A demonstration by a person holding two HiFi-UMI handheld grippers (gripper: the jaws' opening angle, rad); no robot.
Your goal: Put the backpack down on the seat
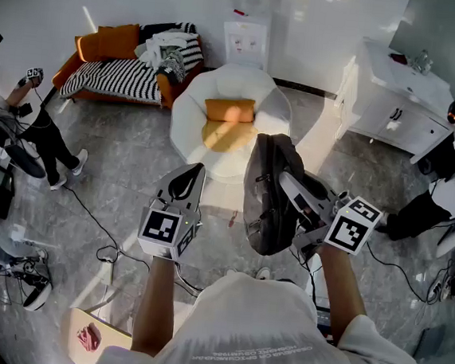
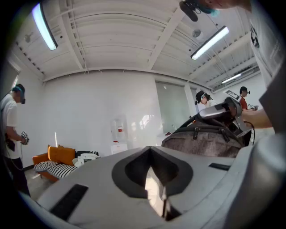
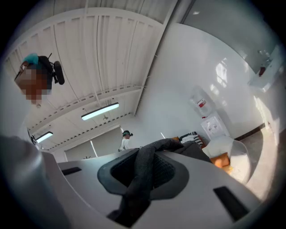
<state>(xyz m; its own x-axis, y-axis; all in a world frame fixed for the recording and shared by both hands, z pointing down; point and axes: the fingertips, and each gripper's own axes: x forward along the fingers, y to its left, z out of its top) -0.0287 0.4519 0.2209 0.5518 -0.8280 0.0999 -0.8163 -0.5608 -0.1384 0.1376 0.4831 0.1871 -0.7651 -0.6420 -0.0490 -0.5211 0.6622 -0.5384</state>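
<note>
A dark grey backpack [image 1: 268, 193] hangs by its strap [image 3: 143, 179] from my right gripper [image 1: 285, 179], which is shut on that strap; the strap runs between the jaws in the right gripper view. The bag hangs in the air on the near side of a white round chair [image 1: 192, 114] with an orange cushion [image 1: 229, 110] on its seat. My left gripper [image 1: 199, 169] is held level to the bag's left, shut and empty. In the left gripper view the backpack [image 2: 205, 141] shows to the right, apart from the jaws. The chair [image 3: 230, 150] lies ahead in the right gripper view.
An orange sofa [image 1: 93, 44] with striped blankets stands at the back left, and a water dispenser [image 1: 246, 35] stands behind the chair. A white cabinet [image 1: 395, 101] fills the right. People stand at the left [image 1: 10, 108] and right [image 1: 451, 183]. Cables [image 1: 102, 237] trail on the floor.
</note>
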